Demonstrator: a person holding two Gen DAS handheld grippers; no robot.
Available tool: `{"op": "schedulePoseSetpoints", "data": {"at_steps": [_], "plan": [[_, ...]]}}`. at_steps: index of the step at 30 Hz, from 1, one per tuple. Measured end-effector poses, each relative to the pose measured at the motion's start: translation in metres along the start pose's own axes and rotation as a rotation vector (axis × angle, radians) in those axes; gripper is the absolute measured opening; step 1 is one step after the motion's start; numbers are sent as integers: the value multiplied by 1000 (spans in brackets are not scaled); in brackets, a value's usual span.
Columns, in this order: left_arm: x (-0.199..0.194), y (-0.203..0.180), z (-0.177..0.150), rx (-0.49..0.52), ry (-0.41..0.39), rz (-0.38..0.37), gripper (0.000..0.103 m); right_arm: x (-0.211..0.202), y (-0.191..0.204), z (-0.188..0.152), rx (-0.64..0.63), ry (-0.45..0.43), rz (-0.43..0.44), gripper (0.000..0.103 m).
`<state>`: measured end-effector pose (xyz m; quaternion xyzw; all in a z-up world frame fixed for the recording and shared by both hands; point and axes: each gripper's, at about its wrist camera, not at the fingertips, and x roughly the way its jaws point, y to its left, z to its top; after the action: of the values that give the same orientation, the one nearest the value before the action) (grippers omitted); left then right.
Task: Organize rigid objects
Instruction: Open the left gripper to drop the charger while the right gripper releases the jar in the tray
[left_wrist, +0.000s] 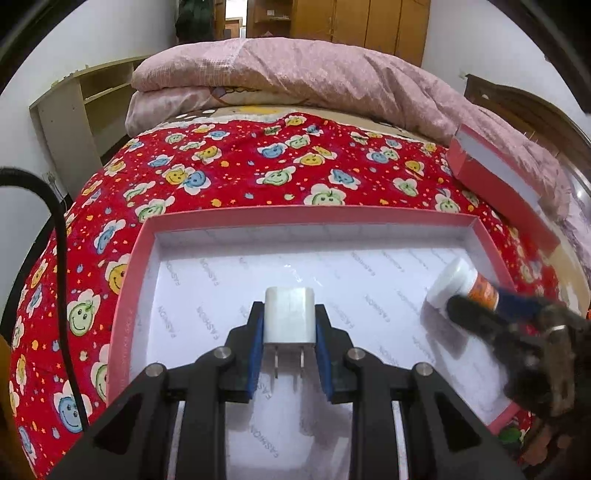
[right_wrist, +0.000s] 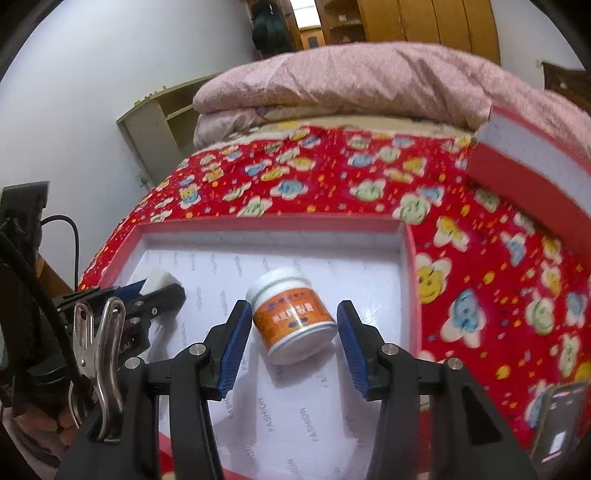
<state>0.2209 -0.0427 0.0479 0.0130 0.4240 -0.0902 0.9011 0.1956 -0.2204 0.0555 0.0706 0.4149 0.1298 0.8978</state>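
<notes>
We hold the left gripper (left_wrist: 290, 328) clamped on a white USB wall charger (left_wrist: 290, 314), its blue pads (left_wrist: 255, 354) pressing the two flat sides and its two metal prongs pointing back toward the camera. The charger hangs just above the white printed floor of the pink-rimmed box (left_wrist: 258, 216), which spreads out below and ahead of the fingers. In the right wrist view the same gripper (right_wrist: 162, 290) enters from the left of our right fingers, the charger (right_wrist: 159, 281) showing at its tip.

Our right gripper (right_wrist: 294, 328) stands apart, its blue pads (right_wrist: 236, 343) on either side of a small white jar with an orange label (right_wrist: 291, 314). The jar lies tilted on the box floor, lid end away from us; the right pad looks to be at the jar's edge, the left one just clear of it (motion blur makes contact hard to judge). The box's right wall (right_wrist: 412, 280) runs just beyond the right finger.

From the left wrist view the jar (left_wrist: 461, 284) sits forward and to the right, with the right gripper (left_wrist: 491, 306) blurred around it.

Farther ahead and right of both grippers, the box lid (left_wrist: 498, 177) rests on the red flower-print bedspread (left_wrist: 240, 166), leaning against the folded pink quilt (left_wrist: 295, 70).
</notes>
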Motion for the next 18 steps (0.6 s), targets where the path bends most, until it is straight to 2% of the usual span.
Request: {"op": "schedulePoseSetpoints", "data": {"at_steps": [3, 5, 9, 14, 17, 18], "plan": [[0, -2, 0, 17, -5, 9, 26, 7, 8, -5, -59, 9, -83, 48], [1, -2, 0, 18, -4, 13, 27, 7, 10, -5, -60, 15, -77, 48], [1, -3, 0, 14, 0, -3, 34, 8, 10, -5, -58, 15, -72, 48], [1, -9, -2, 44, -5, 13, 41, 7, 9, -5, -58, 15, -73, 48], [0, -14, -2, 66, -1, 8, 55, 8, 10, -5, -67, 16, -68, 50], [0, -15, -3, 69, 2, 9, 63, 8, 9, -5, -68, 17, -65, 50]]}}
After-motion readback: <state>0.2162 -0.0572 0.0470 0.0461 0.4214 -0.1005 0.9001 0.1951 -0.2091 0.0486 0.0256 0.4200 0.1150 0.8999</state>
